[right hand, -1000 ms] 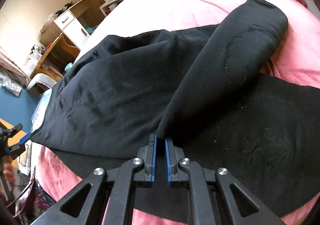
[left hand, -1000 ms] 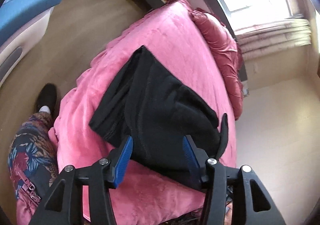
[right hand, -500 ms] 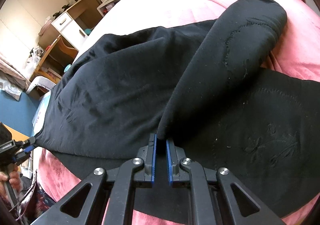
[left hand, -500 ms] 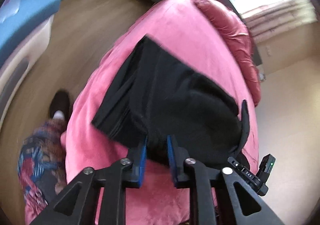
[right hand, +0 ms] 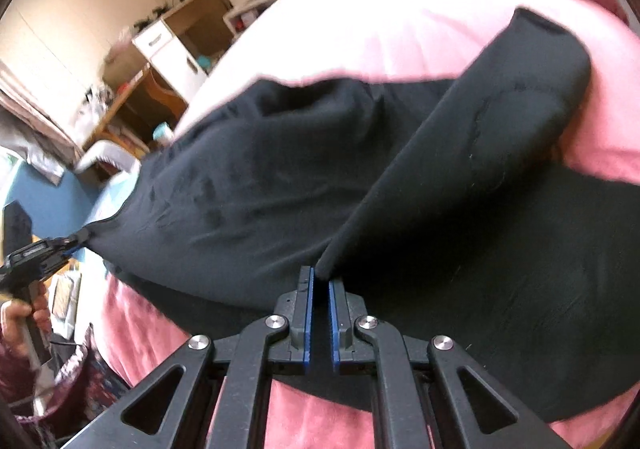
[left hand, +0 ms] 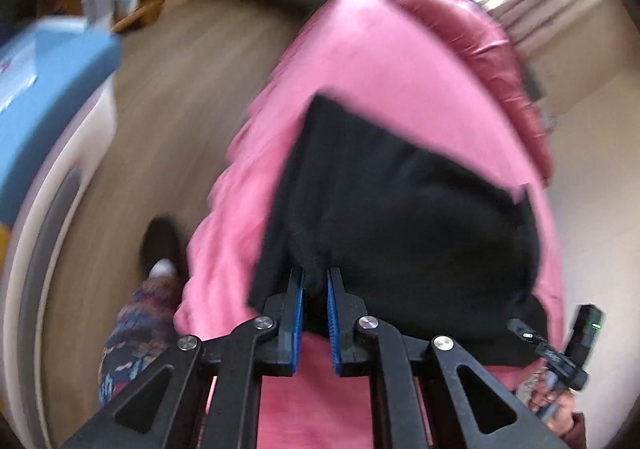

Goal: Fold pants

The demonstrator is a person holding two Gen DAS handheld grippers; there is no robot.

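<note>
**Inspector:** Left wrist view first. What did your tool hold, and where did the garment lie?

**Operator:** My left gripper [left hand: 315,291] had its blue pads drawn close on a bunched edge of the black pants [left hand: 400,217]. The pants lay on the pink bedspread [left hand: 372,61], running away from my fingers toward the far end of the bed. The picture was blurred, so I could not tell which hem I had. My right gripper [left hand: 560,353] showed at the lower right, at the other near corner of the cloth.

**Inspector:** Right wrist view?

**Operator:** My right gripper [right hand: 319,281] was pinched on the tip of a doubled-over flap of the pants [right hand: 248,185], which rose from the fingers up and rightward to a rounded fold. The cloth's long axis ran crosswise from there to my left gripper [right hand: 60,247], which gripped the far left corner and held it taut. I judged the coming move turned on that span: both held ends had to travel together across the bedspread [right hand: 400,29], away from me.

**Inspector:** Containers?

**Operator:** None I could make out near the pants.
</note>
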